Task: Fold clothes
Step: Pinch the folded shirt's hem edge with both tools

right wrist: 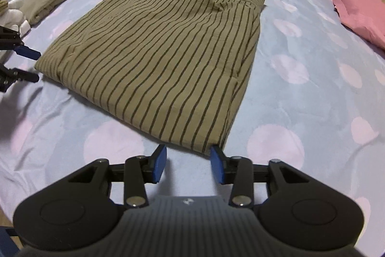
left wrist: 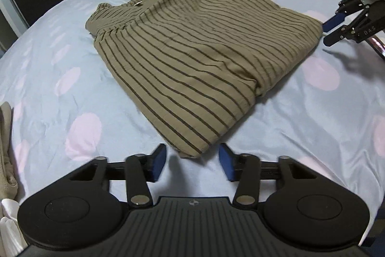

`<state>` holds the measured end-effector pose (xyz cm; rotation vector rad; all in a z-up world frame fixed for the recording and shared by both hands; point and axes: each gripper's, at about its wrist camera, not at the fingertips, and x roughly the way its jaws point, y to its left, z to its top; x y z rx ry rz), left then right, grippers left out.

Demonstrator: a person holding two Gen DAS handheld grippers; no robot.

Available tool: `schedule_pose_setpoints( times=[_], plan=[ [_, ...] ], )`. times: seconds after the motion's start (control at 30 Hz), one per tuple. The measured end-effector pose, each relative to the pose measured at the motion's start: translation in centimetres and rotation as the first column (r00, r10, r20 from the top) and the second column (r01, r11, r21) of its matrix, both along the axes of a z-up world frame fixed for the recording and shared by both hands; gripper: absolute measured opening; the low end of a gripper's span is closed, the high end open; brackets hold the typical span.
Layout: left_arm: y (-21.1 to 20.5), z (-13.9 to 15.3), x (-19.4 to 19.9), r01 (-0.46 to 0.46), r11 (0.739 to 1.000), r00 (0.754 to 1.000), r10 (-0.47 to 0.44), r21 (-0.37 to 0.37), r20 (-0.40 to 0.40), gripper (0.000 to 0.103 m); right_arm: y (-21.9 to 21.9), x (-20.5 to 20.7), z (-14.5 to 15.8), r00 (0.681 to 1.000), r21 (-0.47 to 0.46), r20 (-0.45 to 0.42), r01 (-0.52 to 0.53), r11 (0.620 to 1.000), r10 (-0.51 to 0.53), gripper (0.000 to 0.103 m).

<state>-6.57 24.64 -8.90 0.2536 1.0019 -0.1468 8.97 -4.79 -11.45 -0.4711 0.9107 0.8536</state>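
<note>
Facing a striped shirt (right wrist: 154, 52) folded lengthwise on the bed (right wrist: 300, 100), I hold both grippers, left (left wrist: 192, 161) and right (right wrist: 189, 164), spread at its two near hem corners, pinching nothing.

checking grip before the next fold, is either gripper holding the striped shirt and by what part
Nothing is held. The left gripper and right gripper both stand open at the near hem corners of the striped shirt, pads not pressing the cloth.

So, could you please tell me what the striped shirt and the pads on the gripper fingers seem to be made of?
The striped shirt looks like a light woven cloth, perhaps cotton or linen: matt olive, faintly crinkled, dark thin stripes. The finger pads look like blue foam or soft rubber, matt and blocky, on black, likely plastic, fingers.
</note>
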Motion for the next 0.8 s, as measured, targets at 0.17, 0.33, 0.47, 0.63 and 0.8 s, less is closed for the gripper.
schedule_pose_setpoints(
  times=[0.17,0.33,0.47,0.63,0.8],
  plan=[
    [0.4,0.9,0.3,0.001,1.000,1.000,-0.001,-0.026,-0.003,0.001,-0.1,0.6,0.8,1.000,-0.007,0.002,0.025,1.000,-0.025,0.000],
    [1.1,0.3,0.2,-0.005,1.000,0.998,0.004,-0.010,-0.068,0.000,-1.0,1.4,0.9,0.998,-0.039,0.008,0.069,0.997,-0.069,0.000],
    [1.3,-0.4,-0.4,0.002,1.000,0.996,-0.003,-0.011,-0.086,0.000,-1.9,1.6,0.7,0.998,0.008,-0.022,0.059,0.998,-0.059,0.002],
    [2.5,0.1,-1.3,-0.016,1.000,0.998,0.015,-0.022,-0.060,0.003,-1.7,1.1,1.1,1.000,0.064,0.013,0.017,0.998,-0.018,0.049],
    [1.7,1.0,-1.3,0.020,0.999,1.000,-0.019,-0.030,0.009,0.044,-0.8,2.0,0.4,0.999,0.069,-0.002,0.039,0.997,-0.039,0.044]
  ],
)
